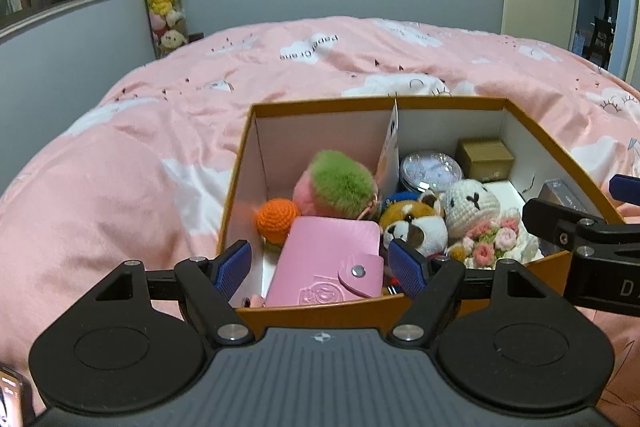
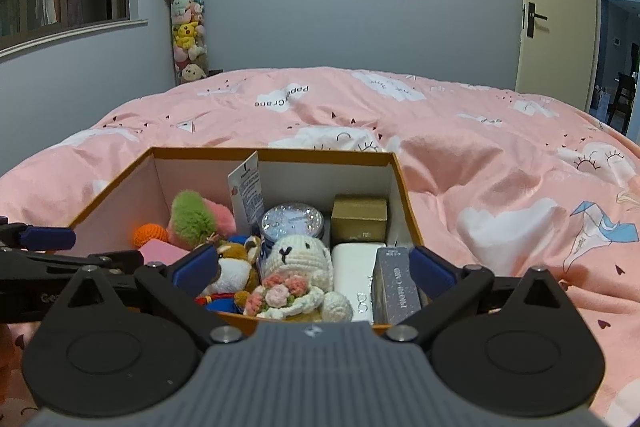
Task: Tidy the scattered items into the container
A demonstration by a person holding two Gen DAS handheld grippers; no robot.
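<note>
Pink wallet [image 1: 324,263] half hidden by the box [image 1: 320,313] wall; left gripper [image 1: 320,265] and right gripper [image 2: 314,267] both wide open, holding nothing.

A home bedroom: pink-quilted bed [image 2: 440,155], plush-toy column [image 2: 187,27], door [image 2: 556,7].

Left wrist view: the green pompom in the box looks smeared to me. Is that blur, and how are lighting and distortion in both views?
Left wrist view: the green pompom is softly smeared while the pink wallet stays sharp; the light is dim and bluish; the bed's edge bows from the fisheye. Right wrist view: the crochet bunny is crisp, the same dim cast, the door frame curves.
</note>
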